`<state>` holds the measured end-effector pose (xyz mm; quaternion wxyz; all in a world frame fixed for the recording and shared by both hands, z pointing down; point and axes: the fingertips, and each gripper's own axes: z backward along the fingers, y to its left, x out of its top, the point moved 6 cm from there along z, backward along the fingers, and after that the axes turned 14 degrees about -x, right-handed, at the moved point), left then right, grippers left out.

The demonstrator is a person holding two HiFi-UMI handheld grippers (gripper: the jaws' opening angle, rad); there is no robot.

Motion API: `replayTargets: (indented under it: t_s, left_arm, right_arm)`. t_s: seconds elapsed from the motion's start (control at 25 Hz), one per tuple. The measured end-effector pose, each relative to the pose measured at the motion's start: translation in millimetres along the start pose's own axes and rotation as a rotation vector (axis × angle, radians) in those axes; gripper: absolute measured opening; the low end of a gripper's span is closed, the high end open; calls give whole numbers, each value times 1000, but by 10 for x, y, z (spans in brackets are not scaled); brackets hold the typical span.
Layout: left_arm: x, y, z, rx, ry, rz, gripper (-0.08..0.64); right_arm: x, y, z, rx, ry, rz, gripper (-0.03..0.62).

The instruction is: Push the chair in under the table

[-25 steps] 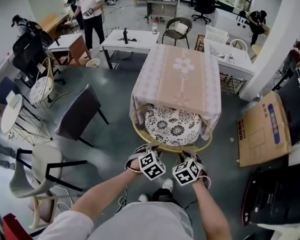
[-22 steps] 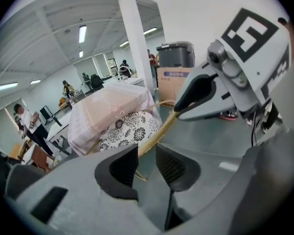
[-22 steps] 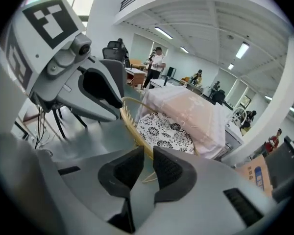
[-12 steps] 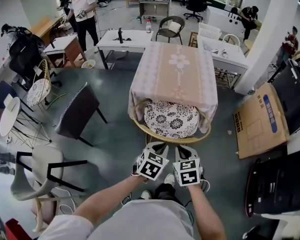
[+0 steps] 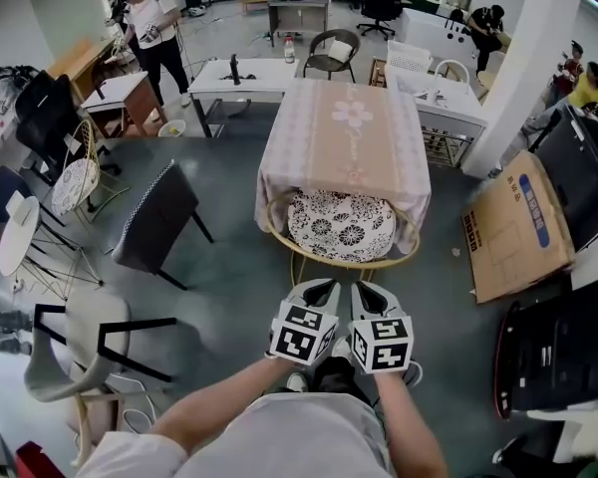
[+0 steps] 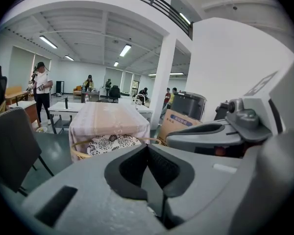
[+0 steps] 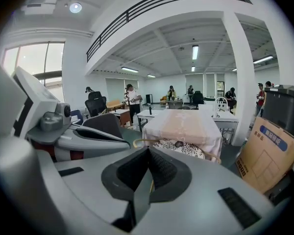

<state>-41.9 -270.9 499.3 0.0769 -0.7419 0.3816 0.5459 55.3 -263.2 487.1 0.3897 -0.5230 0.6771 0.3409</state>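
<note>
The rattan chair [image 5: 339,263] with a black-and-white flowered cushion [image 5: 341,225] stands tucked under the near edge of the table [image 5: 347,137], which is draped in a pink cloth. Both grippers hang side by side in the air in front of the chair, apart from its rim. The jaws of my left gripper [image 5: 324,287] are closing and meet, with nothing between them. My right gripper [image 5: 367,289] is the same, pads together and empty. The left gripper view shows the chair [image 6: 110,143] and table [image 6: 108,121] beyond the shut gripper [image 6: 147,148]. The right gripper view shows the cushion [image 7: 179,147] past its gripper [image 7: 148,153].
A dark padded chair [image 5: 154,217] stands to the left of the table, and a white chair [image 5: 65,347] nearer to me. A cardboard box [image 5: 518,227] and a black appliance [image 5: 558,357] lie at the right beside a white pillar [image 5: 523,68]. Desks and people fill the back.
Both grippers drew back from the chair's rim toward me and rose, and their jaws closed. The chair stays under the table.
</note>
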Motion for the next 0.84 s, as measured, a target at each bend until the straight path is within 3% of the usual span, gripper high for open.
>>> replayTargets:
  t_s: [0.84]
  left_arm:
    - [-35,-74,40,7,9,12,5]
  right_arm:
    - [-11,-2,90,-10,-5,2,3]
